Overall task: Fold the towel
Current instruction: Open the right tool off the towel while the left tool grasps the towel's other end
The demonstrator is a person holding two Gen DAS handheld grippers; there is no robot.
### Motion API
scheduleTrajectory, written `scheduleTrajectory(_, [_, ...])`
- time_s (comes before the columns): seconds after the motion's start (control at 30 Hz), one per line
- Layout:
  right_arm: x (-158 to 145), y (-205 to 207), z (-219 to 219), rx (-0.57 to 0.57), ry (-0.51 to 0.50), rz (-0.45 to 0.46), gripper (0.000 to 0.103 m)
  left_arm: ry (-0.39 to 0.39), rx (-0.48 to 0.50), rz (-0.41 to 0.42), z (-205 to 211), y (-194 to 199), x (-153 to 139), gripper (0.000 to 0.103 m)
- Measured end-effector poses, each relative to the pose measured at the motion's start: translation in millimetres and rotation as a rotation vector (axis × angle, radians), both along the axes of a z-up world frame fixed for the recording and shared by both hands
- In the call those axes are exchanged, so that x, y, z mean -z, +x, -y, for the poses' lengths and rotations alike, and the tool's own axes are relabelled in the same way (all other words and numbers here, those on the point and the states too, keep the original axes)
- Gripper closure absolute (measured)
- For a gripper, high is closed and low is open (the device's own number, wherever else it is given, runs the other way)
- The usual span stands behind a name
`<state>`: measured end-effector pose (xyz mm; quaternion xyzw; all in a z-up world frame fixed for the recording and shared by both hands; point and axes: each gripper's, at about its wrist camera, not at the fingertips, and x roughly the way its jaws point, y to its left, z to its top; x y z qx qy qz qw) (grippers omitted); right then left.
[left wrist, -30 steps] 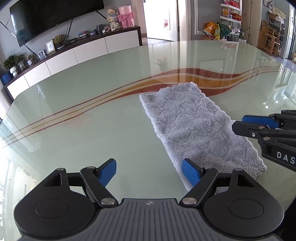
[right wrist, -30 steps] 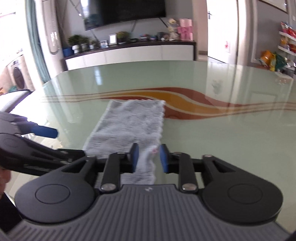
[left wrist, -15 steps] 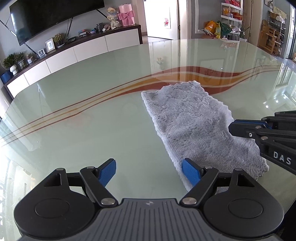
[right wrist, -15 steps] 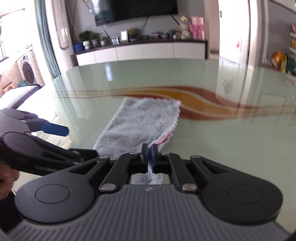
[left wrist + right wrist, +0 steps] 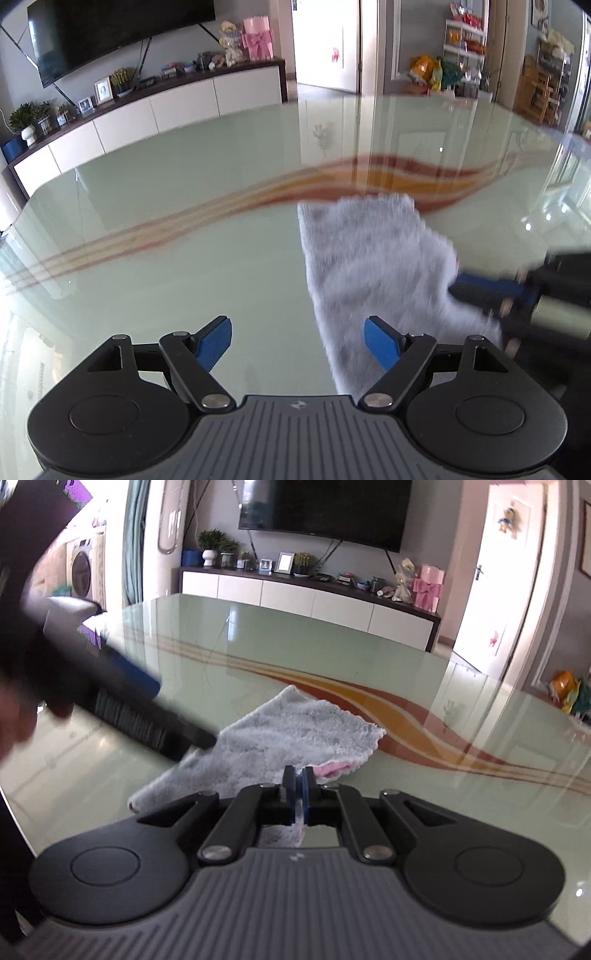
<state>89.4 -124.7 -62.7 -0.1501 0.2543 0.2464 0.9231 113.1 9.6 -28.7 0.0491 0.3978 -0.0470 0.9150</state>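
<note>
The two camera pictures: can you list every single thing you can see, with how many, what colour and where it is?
towel: one, grey with a pink underside, lying on the table, one edge pinched
table: one, pale green glass with red and orange wavy stripes, fills the foreground
TV: one, black, on the far wall
sideboard: one, white with a dark top, below the TV
gift box: one, pink with a bow, on the sideboard
potted plants: a few, green, on the sideboard
left gripper: one, black with blue pads, open, at the towel's near end
right gripper: one, black, shut on the towel's edge
</note>
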Motion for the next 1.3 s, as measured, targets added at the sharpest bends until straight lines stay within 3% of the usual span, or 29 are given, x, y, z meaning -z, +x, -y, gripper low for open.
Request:
scheduleTrajectory(0.17, [6.8, -1.1, 2.6, 0.009, 0.021, -0.038, 0.096, 0.005, 0.081, -0.003, 18.1, 25.3, -12.2, 0.031])
scheduleTrajectory(0.27, [4.7, -3.1, 9.7, 0.035, 0.061, -0.053, 0.080, 0.047, 0.141, -0.058, 35.8, 44.4, -8.9, 0.034])
scheduleTrajectory(0.33, [1.9, -4.6, 17.0, 0.057, 0.099, -0.072, 0.077, 0.069, 0.180, -0.099, 45.5, 52.3, -5.6, 0.034])
scheduleTrajectory(0.57, [3.4, -12.2, 49.4, 0.170, 0.191, -0.111, 0.077, 0.112, 0.256, -0.169, 72.4, 49.2, 5.1, 0.035])
scheduleTrajectory(0.7, [6.0, -11.6, 56.8, 0.182, 0.210, -0.120, 0.075, 0.116, 0.271, -0.168, 75.4, 39.1, 4.8, 0.036])
scheduleTrajectory(0.83, [8.4, -11.5, 61.6, 0.188, 0.229, -0.124, 0.075, 0.171, 0.293, -0.150, 86.2, 33.6, 4.7, 0.036])
scheduleTrajectory(1.0, [9.3, -13.3, 65.3, 0.197, 0.243, -0.124, 0.075, 0.154, 0.319, -0.136, 88.1, 28.4, 5.0, 0.046])
scheduleTrajectory(1.13, [10.9, -8.2, 69.4, 0.209, 0.258, -0.131, 0.073, 0.084, 0.303, -0.141, 80.1, 28.9, 7.4, 0.064])
scheduleTrajectory(1.3, [11.7, -10.5, 70.0, 0.208, 0.264, -0.133, 0.072, 0.050, 0.291, -0.153, 80.9, 32.9, 13.4, 0.067])
